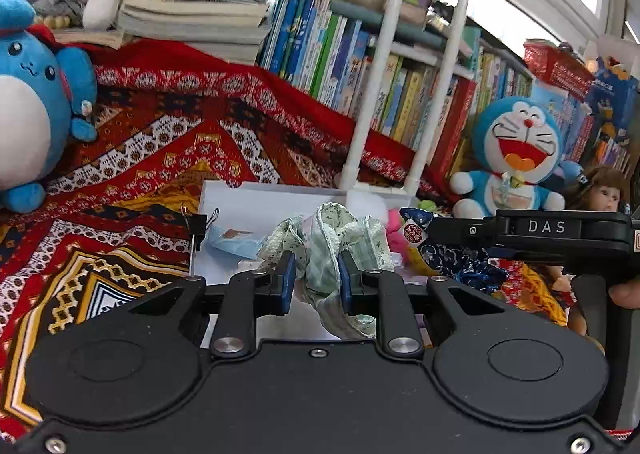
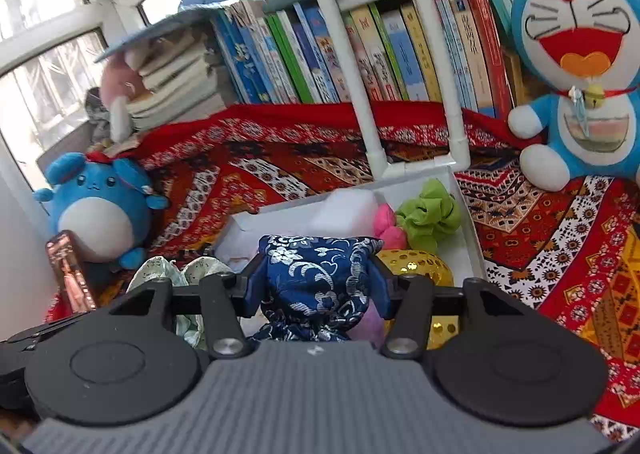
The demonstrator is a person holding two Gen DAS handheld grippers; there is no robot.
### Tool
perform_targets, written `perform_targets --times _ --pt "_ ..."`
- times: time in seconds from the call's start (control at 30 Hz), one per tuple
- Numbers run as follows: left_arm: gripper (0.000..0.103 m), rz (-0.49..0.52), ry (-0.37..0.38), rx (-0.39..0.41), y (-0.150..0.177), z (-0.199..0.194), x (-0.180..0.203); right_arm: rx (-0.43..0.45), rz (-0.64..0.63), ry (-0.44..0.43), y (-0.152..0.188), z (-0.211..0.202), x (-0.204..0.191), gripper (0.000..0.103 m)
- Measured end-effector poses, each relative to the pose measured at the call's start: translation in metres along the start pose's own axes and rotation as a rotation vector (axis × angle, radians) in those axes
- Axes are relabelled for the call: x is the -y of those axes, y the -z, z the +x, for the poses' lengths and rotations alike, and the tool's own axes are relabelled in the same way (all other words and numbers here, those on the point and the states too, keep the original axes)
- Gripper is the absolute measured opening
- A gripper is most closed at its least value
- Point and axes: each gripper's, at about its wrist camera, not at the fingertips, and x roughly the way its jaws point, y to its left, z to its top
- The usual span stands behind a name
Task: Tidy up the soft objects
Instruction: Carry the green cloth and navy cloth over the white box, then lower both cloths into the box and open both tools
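**Both grippers loaded over the white box — sorting part done**

Left gripper (image 1: 316, 282): pads clamped on a pale green floral cloth (image 1: 332, 242), bunched between the jaws, with a tail hanging below them. Right gripper (image 2: 318, 290): jaws pressed on either side of a navy brocade pouch (image 2: 316, 278), which fills the gap and sags beneath. In the left view the right tool comes in from the right, the pouch at its tip.

Just ahead of and below both sets of fingers: the white box (image 2: 468, 230). Already inside it, past the right gripper: a gold sequinned piece (image 2: 416, 264) touching the pouch's right side, a pink soft item (image 2: 386, 226), a lime green scrunchie (image 2: 430, 214), and a white foam-like block (image 2: 344, 210). In the left view a light blue item (image 1: 236, 242) lies in the box left of the cloth; what it is I cannot tell.

Farther out, on the red patterned blanket (image 2: 280, 170): a round blue plush (image 2: 96, 206) to the left, a blue cat plush (image 2: 580, 54) to the right by the bookshelf, and a doll (image 1: 600, 190) at the left view's far right.

Judgement: several small items are stowed; the cloth and pouch are in transit, not yet released. Whether the large plushes and doll belong in the box is unclear.
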Motion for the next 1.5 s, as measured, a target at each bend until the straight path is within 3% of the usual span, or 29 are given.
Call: perform_targets --times 0.5,0.83,1.1,1.23,1.5 --pt "0.022 0.014 -0.023 -0.006 -0.003 0.052 -0.007 -0.034 0.012 0.015 0.002 0.047 0.017 0.057" --pt "0.032 0.016 -0.028 -0.011 -0.002 0.054 -0.005 -0.023 0.013 -0.007 0.004 0.049 0.017 0.061" --pt "0.042 0.037 -0.033 0.007 -0.004 0.037 -0.001 0.014 0.01 -0.037 0.002 0.028 0.008 0.076" --pt "0.055 0.042 -0.043 0.028 -0.003 0.021 -0.001 0.048 -0.016 -0.042 0.002 0.009 0.0 0.08" --pt "0.069 0.042 -0.077 0.071 0.005 -0.021 -0.009 0.123 -0.046 -0.024 0.013 -0.037 -0.01 0.089"
